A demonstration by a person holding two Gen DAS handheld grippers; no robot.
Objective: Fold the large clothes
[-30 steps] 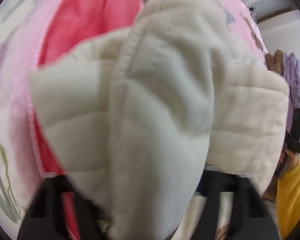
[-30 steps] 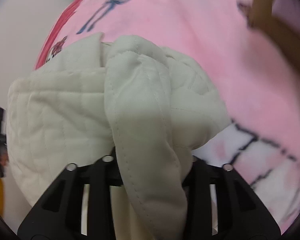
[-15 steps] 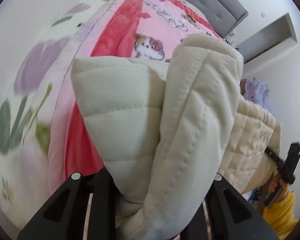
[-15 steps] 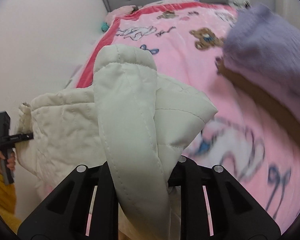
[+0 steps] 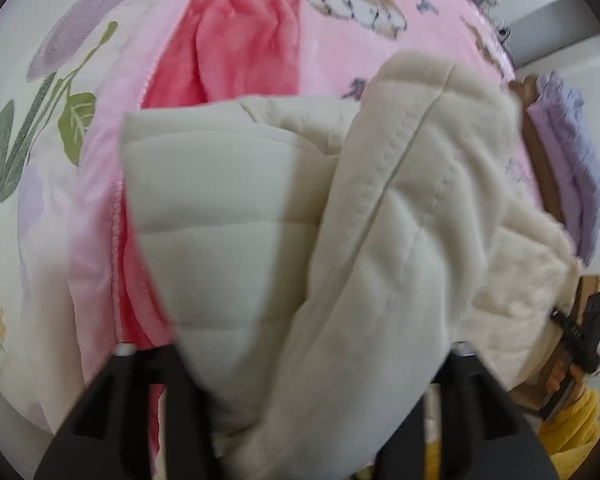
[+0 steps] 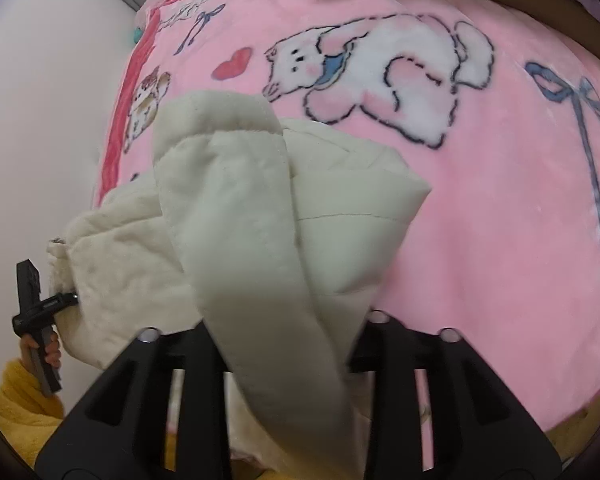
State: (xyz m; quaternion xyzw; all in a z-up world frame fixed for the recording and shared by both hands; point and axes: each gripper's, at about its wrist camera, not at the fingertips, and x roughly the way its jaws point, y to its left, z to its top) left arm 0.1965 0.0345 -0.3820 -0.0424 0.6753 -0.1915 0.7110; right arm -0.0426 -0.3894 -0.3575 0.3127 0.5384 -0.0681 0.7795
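Note:
A cream quilted coat (image 5: 260, 220) hangs bunched over a pink cartoon blanket (image 5: 340, 32) on the bed. A thick fold of it fills the gap of my left gripper (image 5: 300, 360), whose jaws are opening and have let go. In the right wrist view another fold of the coat (image 6: 240, 208) drapes down through my right gripper (image 6: 284, 332). Its jaws are opening too, and the cloth sits loose between them. The fingertips of both grippers are hidden behind the fabric.
A purple garment (image 5: 572, 152) on a brown one (image 5: 540, 160) lies at the blanket's right side. A flowered sheet (image 5: 40, 120) borders the blanket on the left. A hand (image 6: 48, 350) in a yellow sleeve (image 6: 16, 400) shows near a white wall (image 6: 40, 120).
Both grippers swept across the bed with the coat, and the blanket's pictures shifted in both views. Both pairs of jaws stand wider than half a second ago, with the folds looser between them.

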